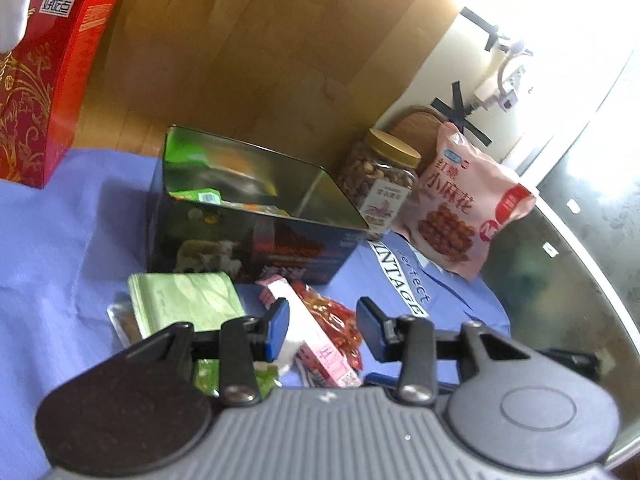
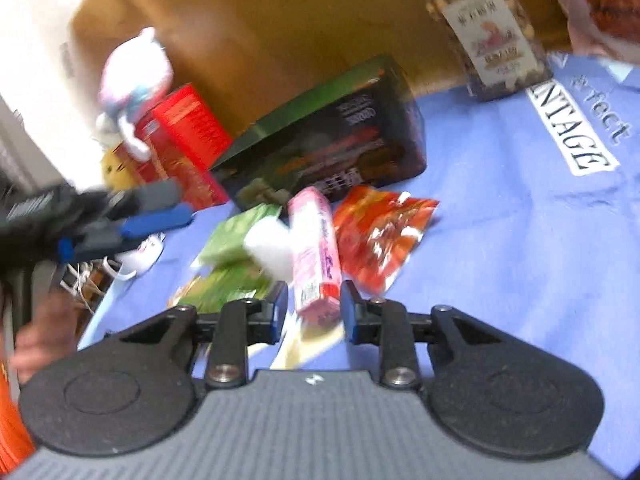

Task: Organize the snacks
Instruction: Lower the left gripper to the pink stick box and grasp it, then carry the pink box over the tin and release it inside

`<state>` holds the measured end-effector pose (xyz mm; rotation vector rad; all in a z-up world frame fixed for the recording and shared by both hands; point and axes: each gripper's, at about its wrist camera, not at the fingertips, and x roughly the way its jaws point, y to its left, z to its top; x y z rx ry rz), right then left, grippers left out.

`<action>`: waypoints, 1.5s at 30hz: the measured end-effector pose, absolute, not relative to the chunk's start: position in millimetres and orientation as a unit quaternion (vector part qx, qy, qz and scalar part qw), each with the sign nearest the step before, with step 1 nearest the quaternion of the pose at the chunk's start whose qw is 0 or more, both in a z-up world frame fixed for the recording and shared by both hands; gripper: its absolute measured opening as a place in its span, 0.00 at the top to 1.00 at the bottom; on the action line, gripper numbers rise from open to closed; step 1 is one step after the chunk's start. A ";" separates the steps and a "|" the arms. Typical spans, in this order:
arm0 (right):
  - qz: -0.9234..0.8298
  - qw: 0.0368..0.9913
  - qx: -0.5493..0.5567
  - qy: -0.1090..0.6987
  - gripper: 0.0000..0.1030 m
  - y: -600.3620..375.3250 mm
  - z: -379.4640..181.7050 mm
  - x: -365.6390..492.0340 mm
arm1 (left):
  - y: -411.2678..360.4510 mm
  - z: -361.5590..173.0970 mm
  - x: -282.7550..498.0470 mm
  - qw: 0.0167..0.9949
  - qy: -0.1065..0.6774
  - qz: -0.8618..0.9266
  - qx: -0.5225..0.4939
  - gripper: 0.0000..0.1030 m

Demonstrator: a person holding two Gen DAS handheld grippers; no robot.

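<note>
Loose snacks lie on a blue cloth (image 1: 52, 240): a long pink box (image 1: 316, 336) (image 2: 316, 248), a red crinkly packet (image 1: 340, 320) (image 2: 380, 232) and green packets (image 1: 184, 300) (image 2: 236, 236). Behind them stands an open dark tin (image 1: 248, 240) (image 2: 340, 140) with snacks inside. My right gripper (image 2: 314, 308) stands around the near end of the pink box; a thin gap shows at its left pad, and the view is blurred. My left gripper (image 1: 322, 328) (image 2: 160, 208) hovers open above the pile, holding nothing.
A jar of nuts (image 1: 380, 180) (image 2: 492, 32) and a pink snack bag (image 1: 460, 208) stand right of the tin. A red box (image 1: 40, 92) (image 2: 188, 136) with a plush toy (image 2: 132, 76) on top is on its left. A wooden wall runs behind. The table's edge curves at right.
</note>
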<state>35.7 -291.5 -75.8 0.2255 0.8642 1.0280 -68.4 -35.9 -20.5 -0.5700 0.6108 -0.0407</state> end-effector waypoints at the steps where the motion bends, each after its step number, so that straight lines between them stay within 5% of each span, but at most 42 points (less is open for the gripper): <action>1: 0.471 0.790 0.093 0.382 0.68 -297.2 -72.5 27.1 | -37.8 -20.1 -69.9 0.914 0.296 -0.022 -0.276 0.63; 9: 0.472 0.812 0.027 0.343 0.55 -278.8 -68.0 22.2 | -52.6 -17.3 -82.7 0.911 0.295 -0.027 -0.286 0.63; 11: 0.467 0.811 0.020 0.352 0.58 -266.0 -75.0 25.2 | -61.1 -20.2 -81.5 0.909 0.303 -0.030 -0.283 0.63; 12: 0.462 0.810 0.015 0.361 0.70 -264.1 -78.5 25.9 | -65.1 -22.1 -80.9 0.909 0.309 -0.030 -0.280 0.63; 19: 0.483 0.798 -0.012 0.360 0.69 -353.8 -65.6 7.8 | -95.5 -32.9 -80.3 0.907 0.338 -0.046 -0.247 0.60; 20: 0.480 0.803 -0.025 0.353 0.67 -373.0 -63.8 2.7 | -100.4 -34.5 -77.3 0.906 0.343 -0.050 -0.242 0.60; 22: 0.426 0.846 -0.050 0.317 0.39 -405.1 -60.2 -7.6 | -109.8 -37.5 -71.2 0.904 0.349 -0.055 -0.239 0.60; 31: 0.389 0.877 -0.040 0.279 0.41 -434.0 -61.7 -29.9 | -149.5 -51.8 -57.2 0.886 0.392 -0.071 -0.236 0.57; 34: 0.402 0.871 -0.072 0.272 0.41 -416.7 -66.4 -27.4 | -155.4 -54.3 -70.8 0.883 0.397 -0.068 -0.240 0.44; 41: 0.412 0.863 -0.096 0.275 0.41 -403.8 -75.6 -20.8 | -153.8 -77.5 -79.3 0.856 0.416 -0.063 -0.302 0.42; 45: 0.417 0.858 -0.097 0.283 0.53 -395.9 -81.0 -25.8 | -161.9 -89.8 -70.3 0.851 0.421 -0.067 -0.306 0.60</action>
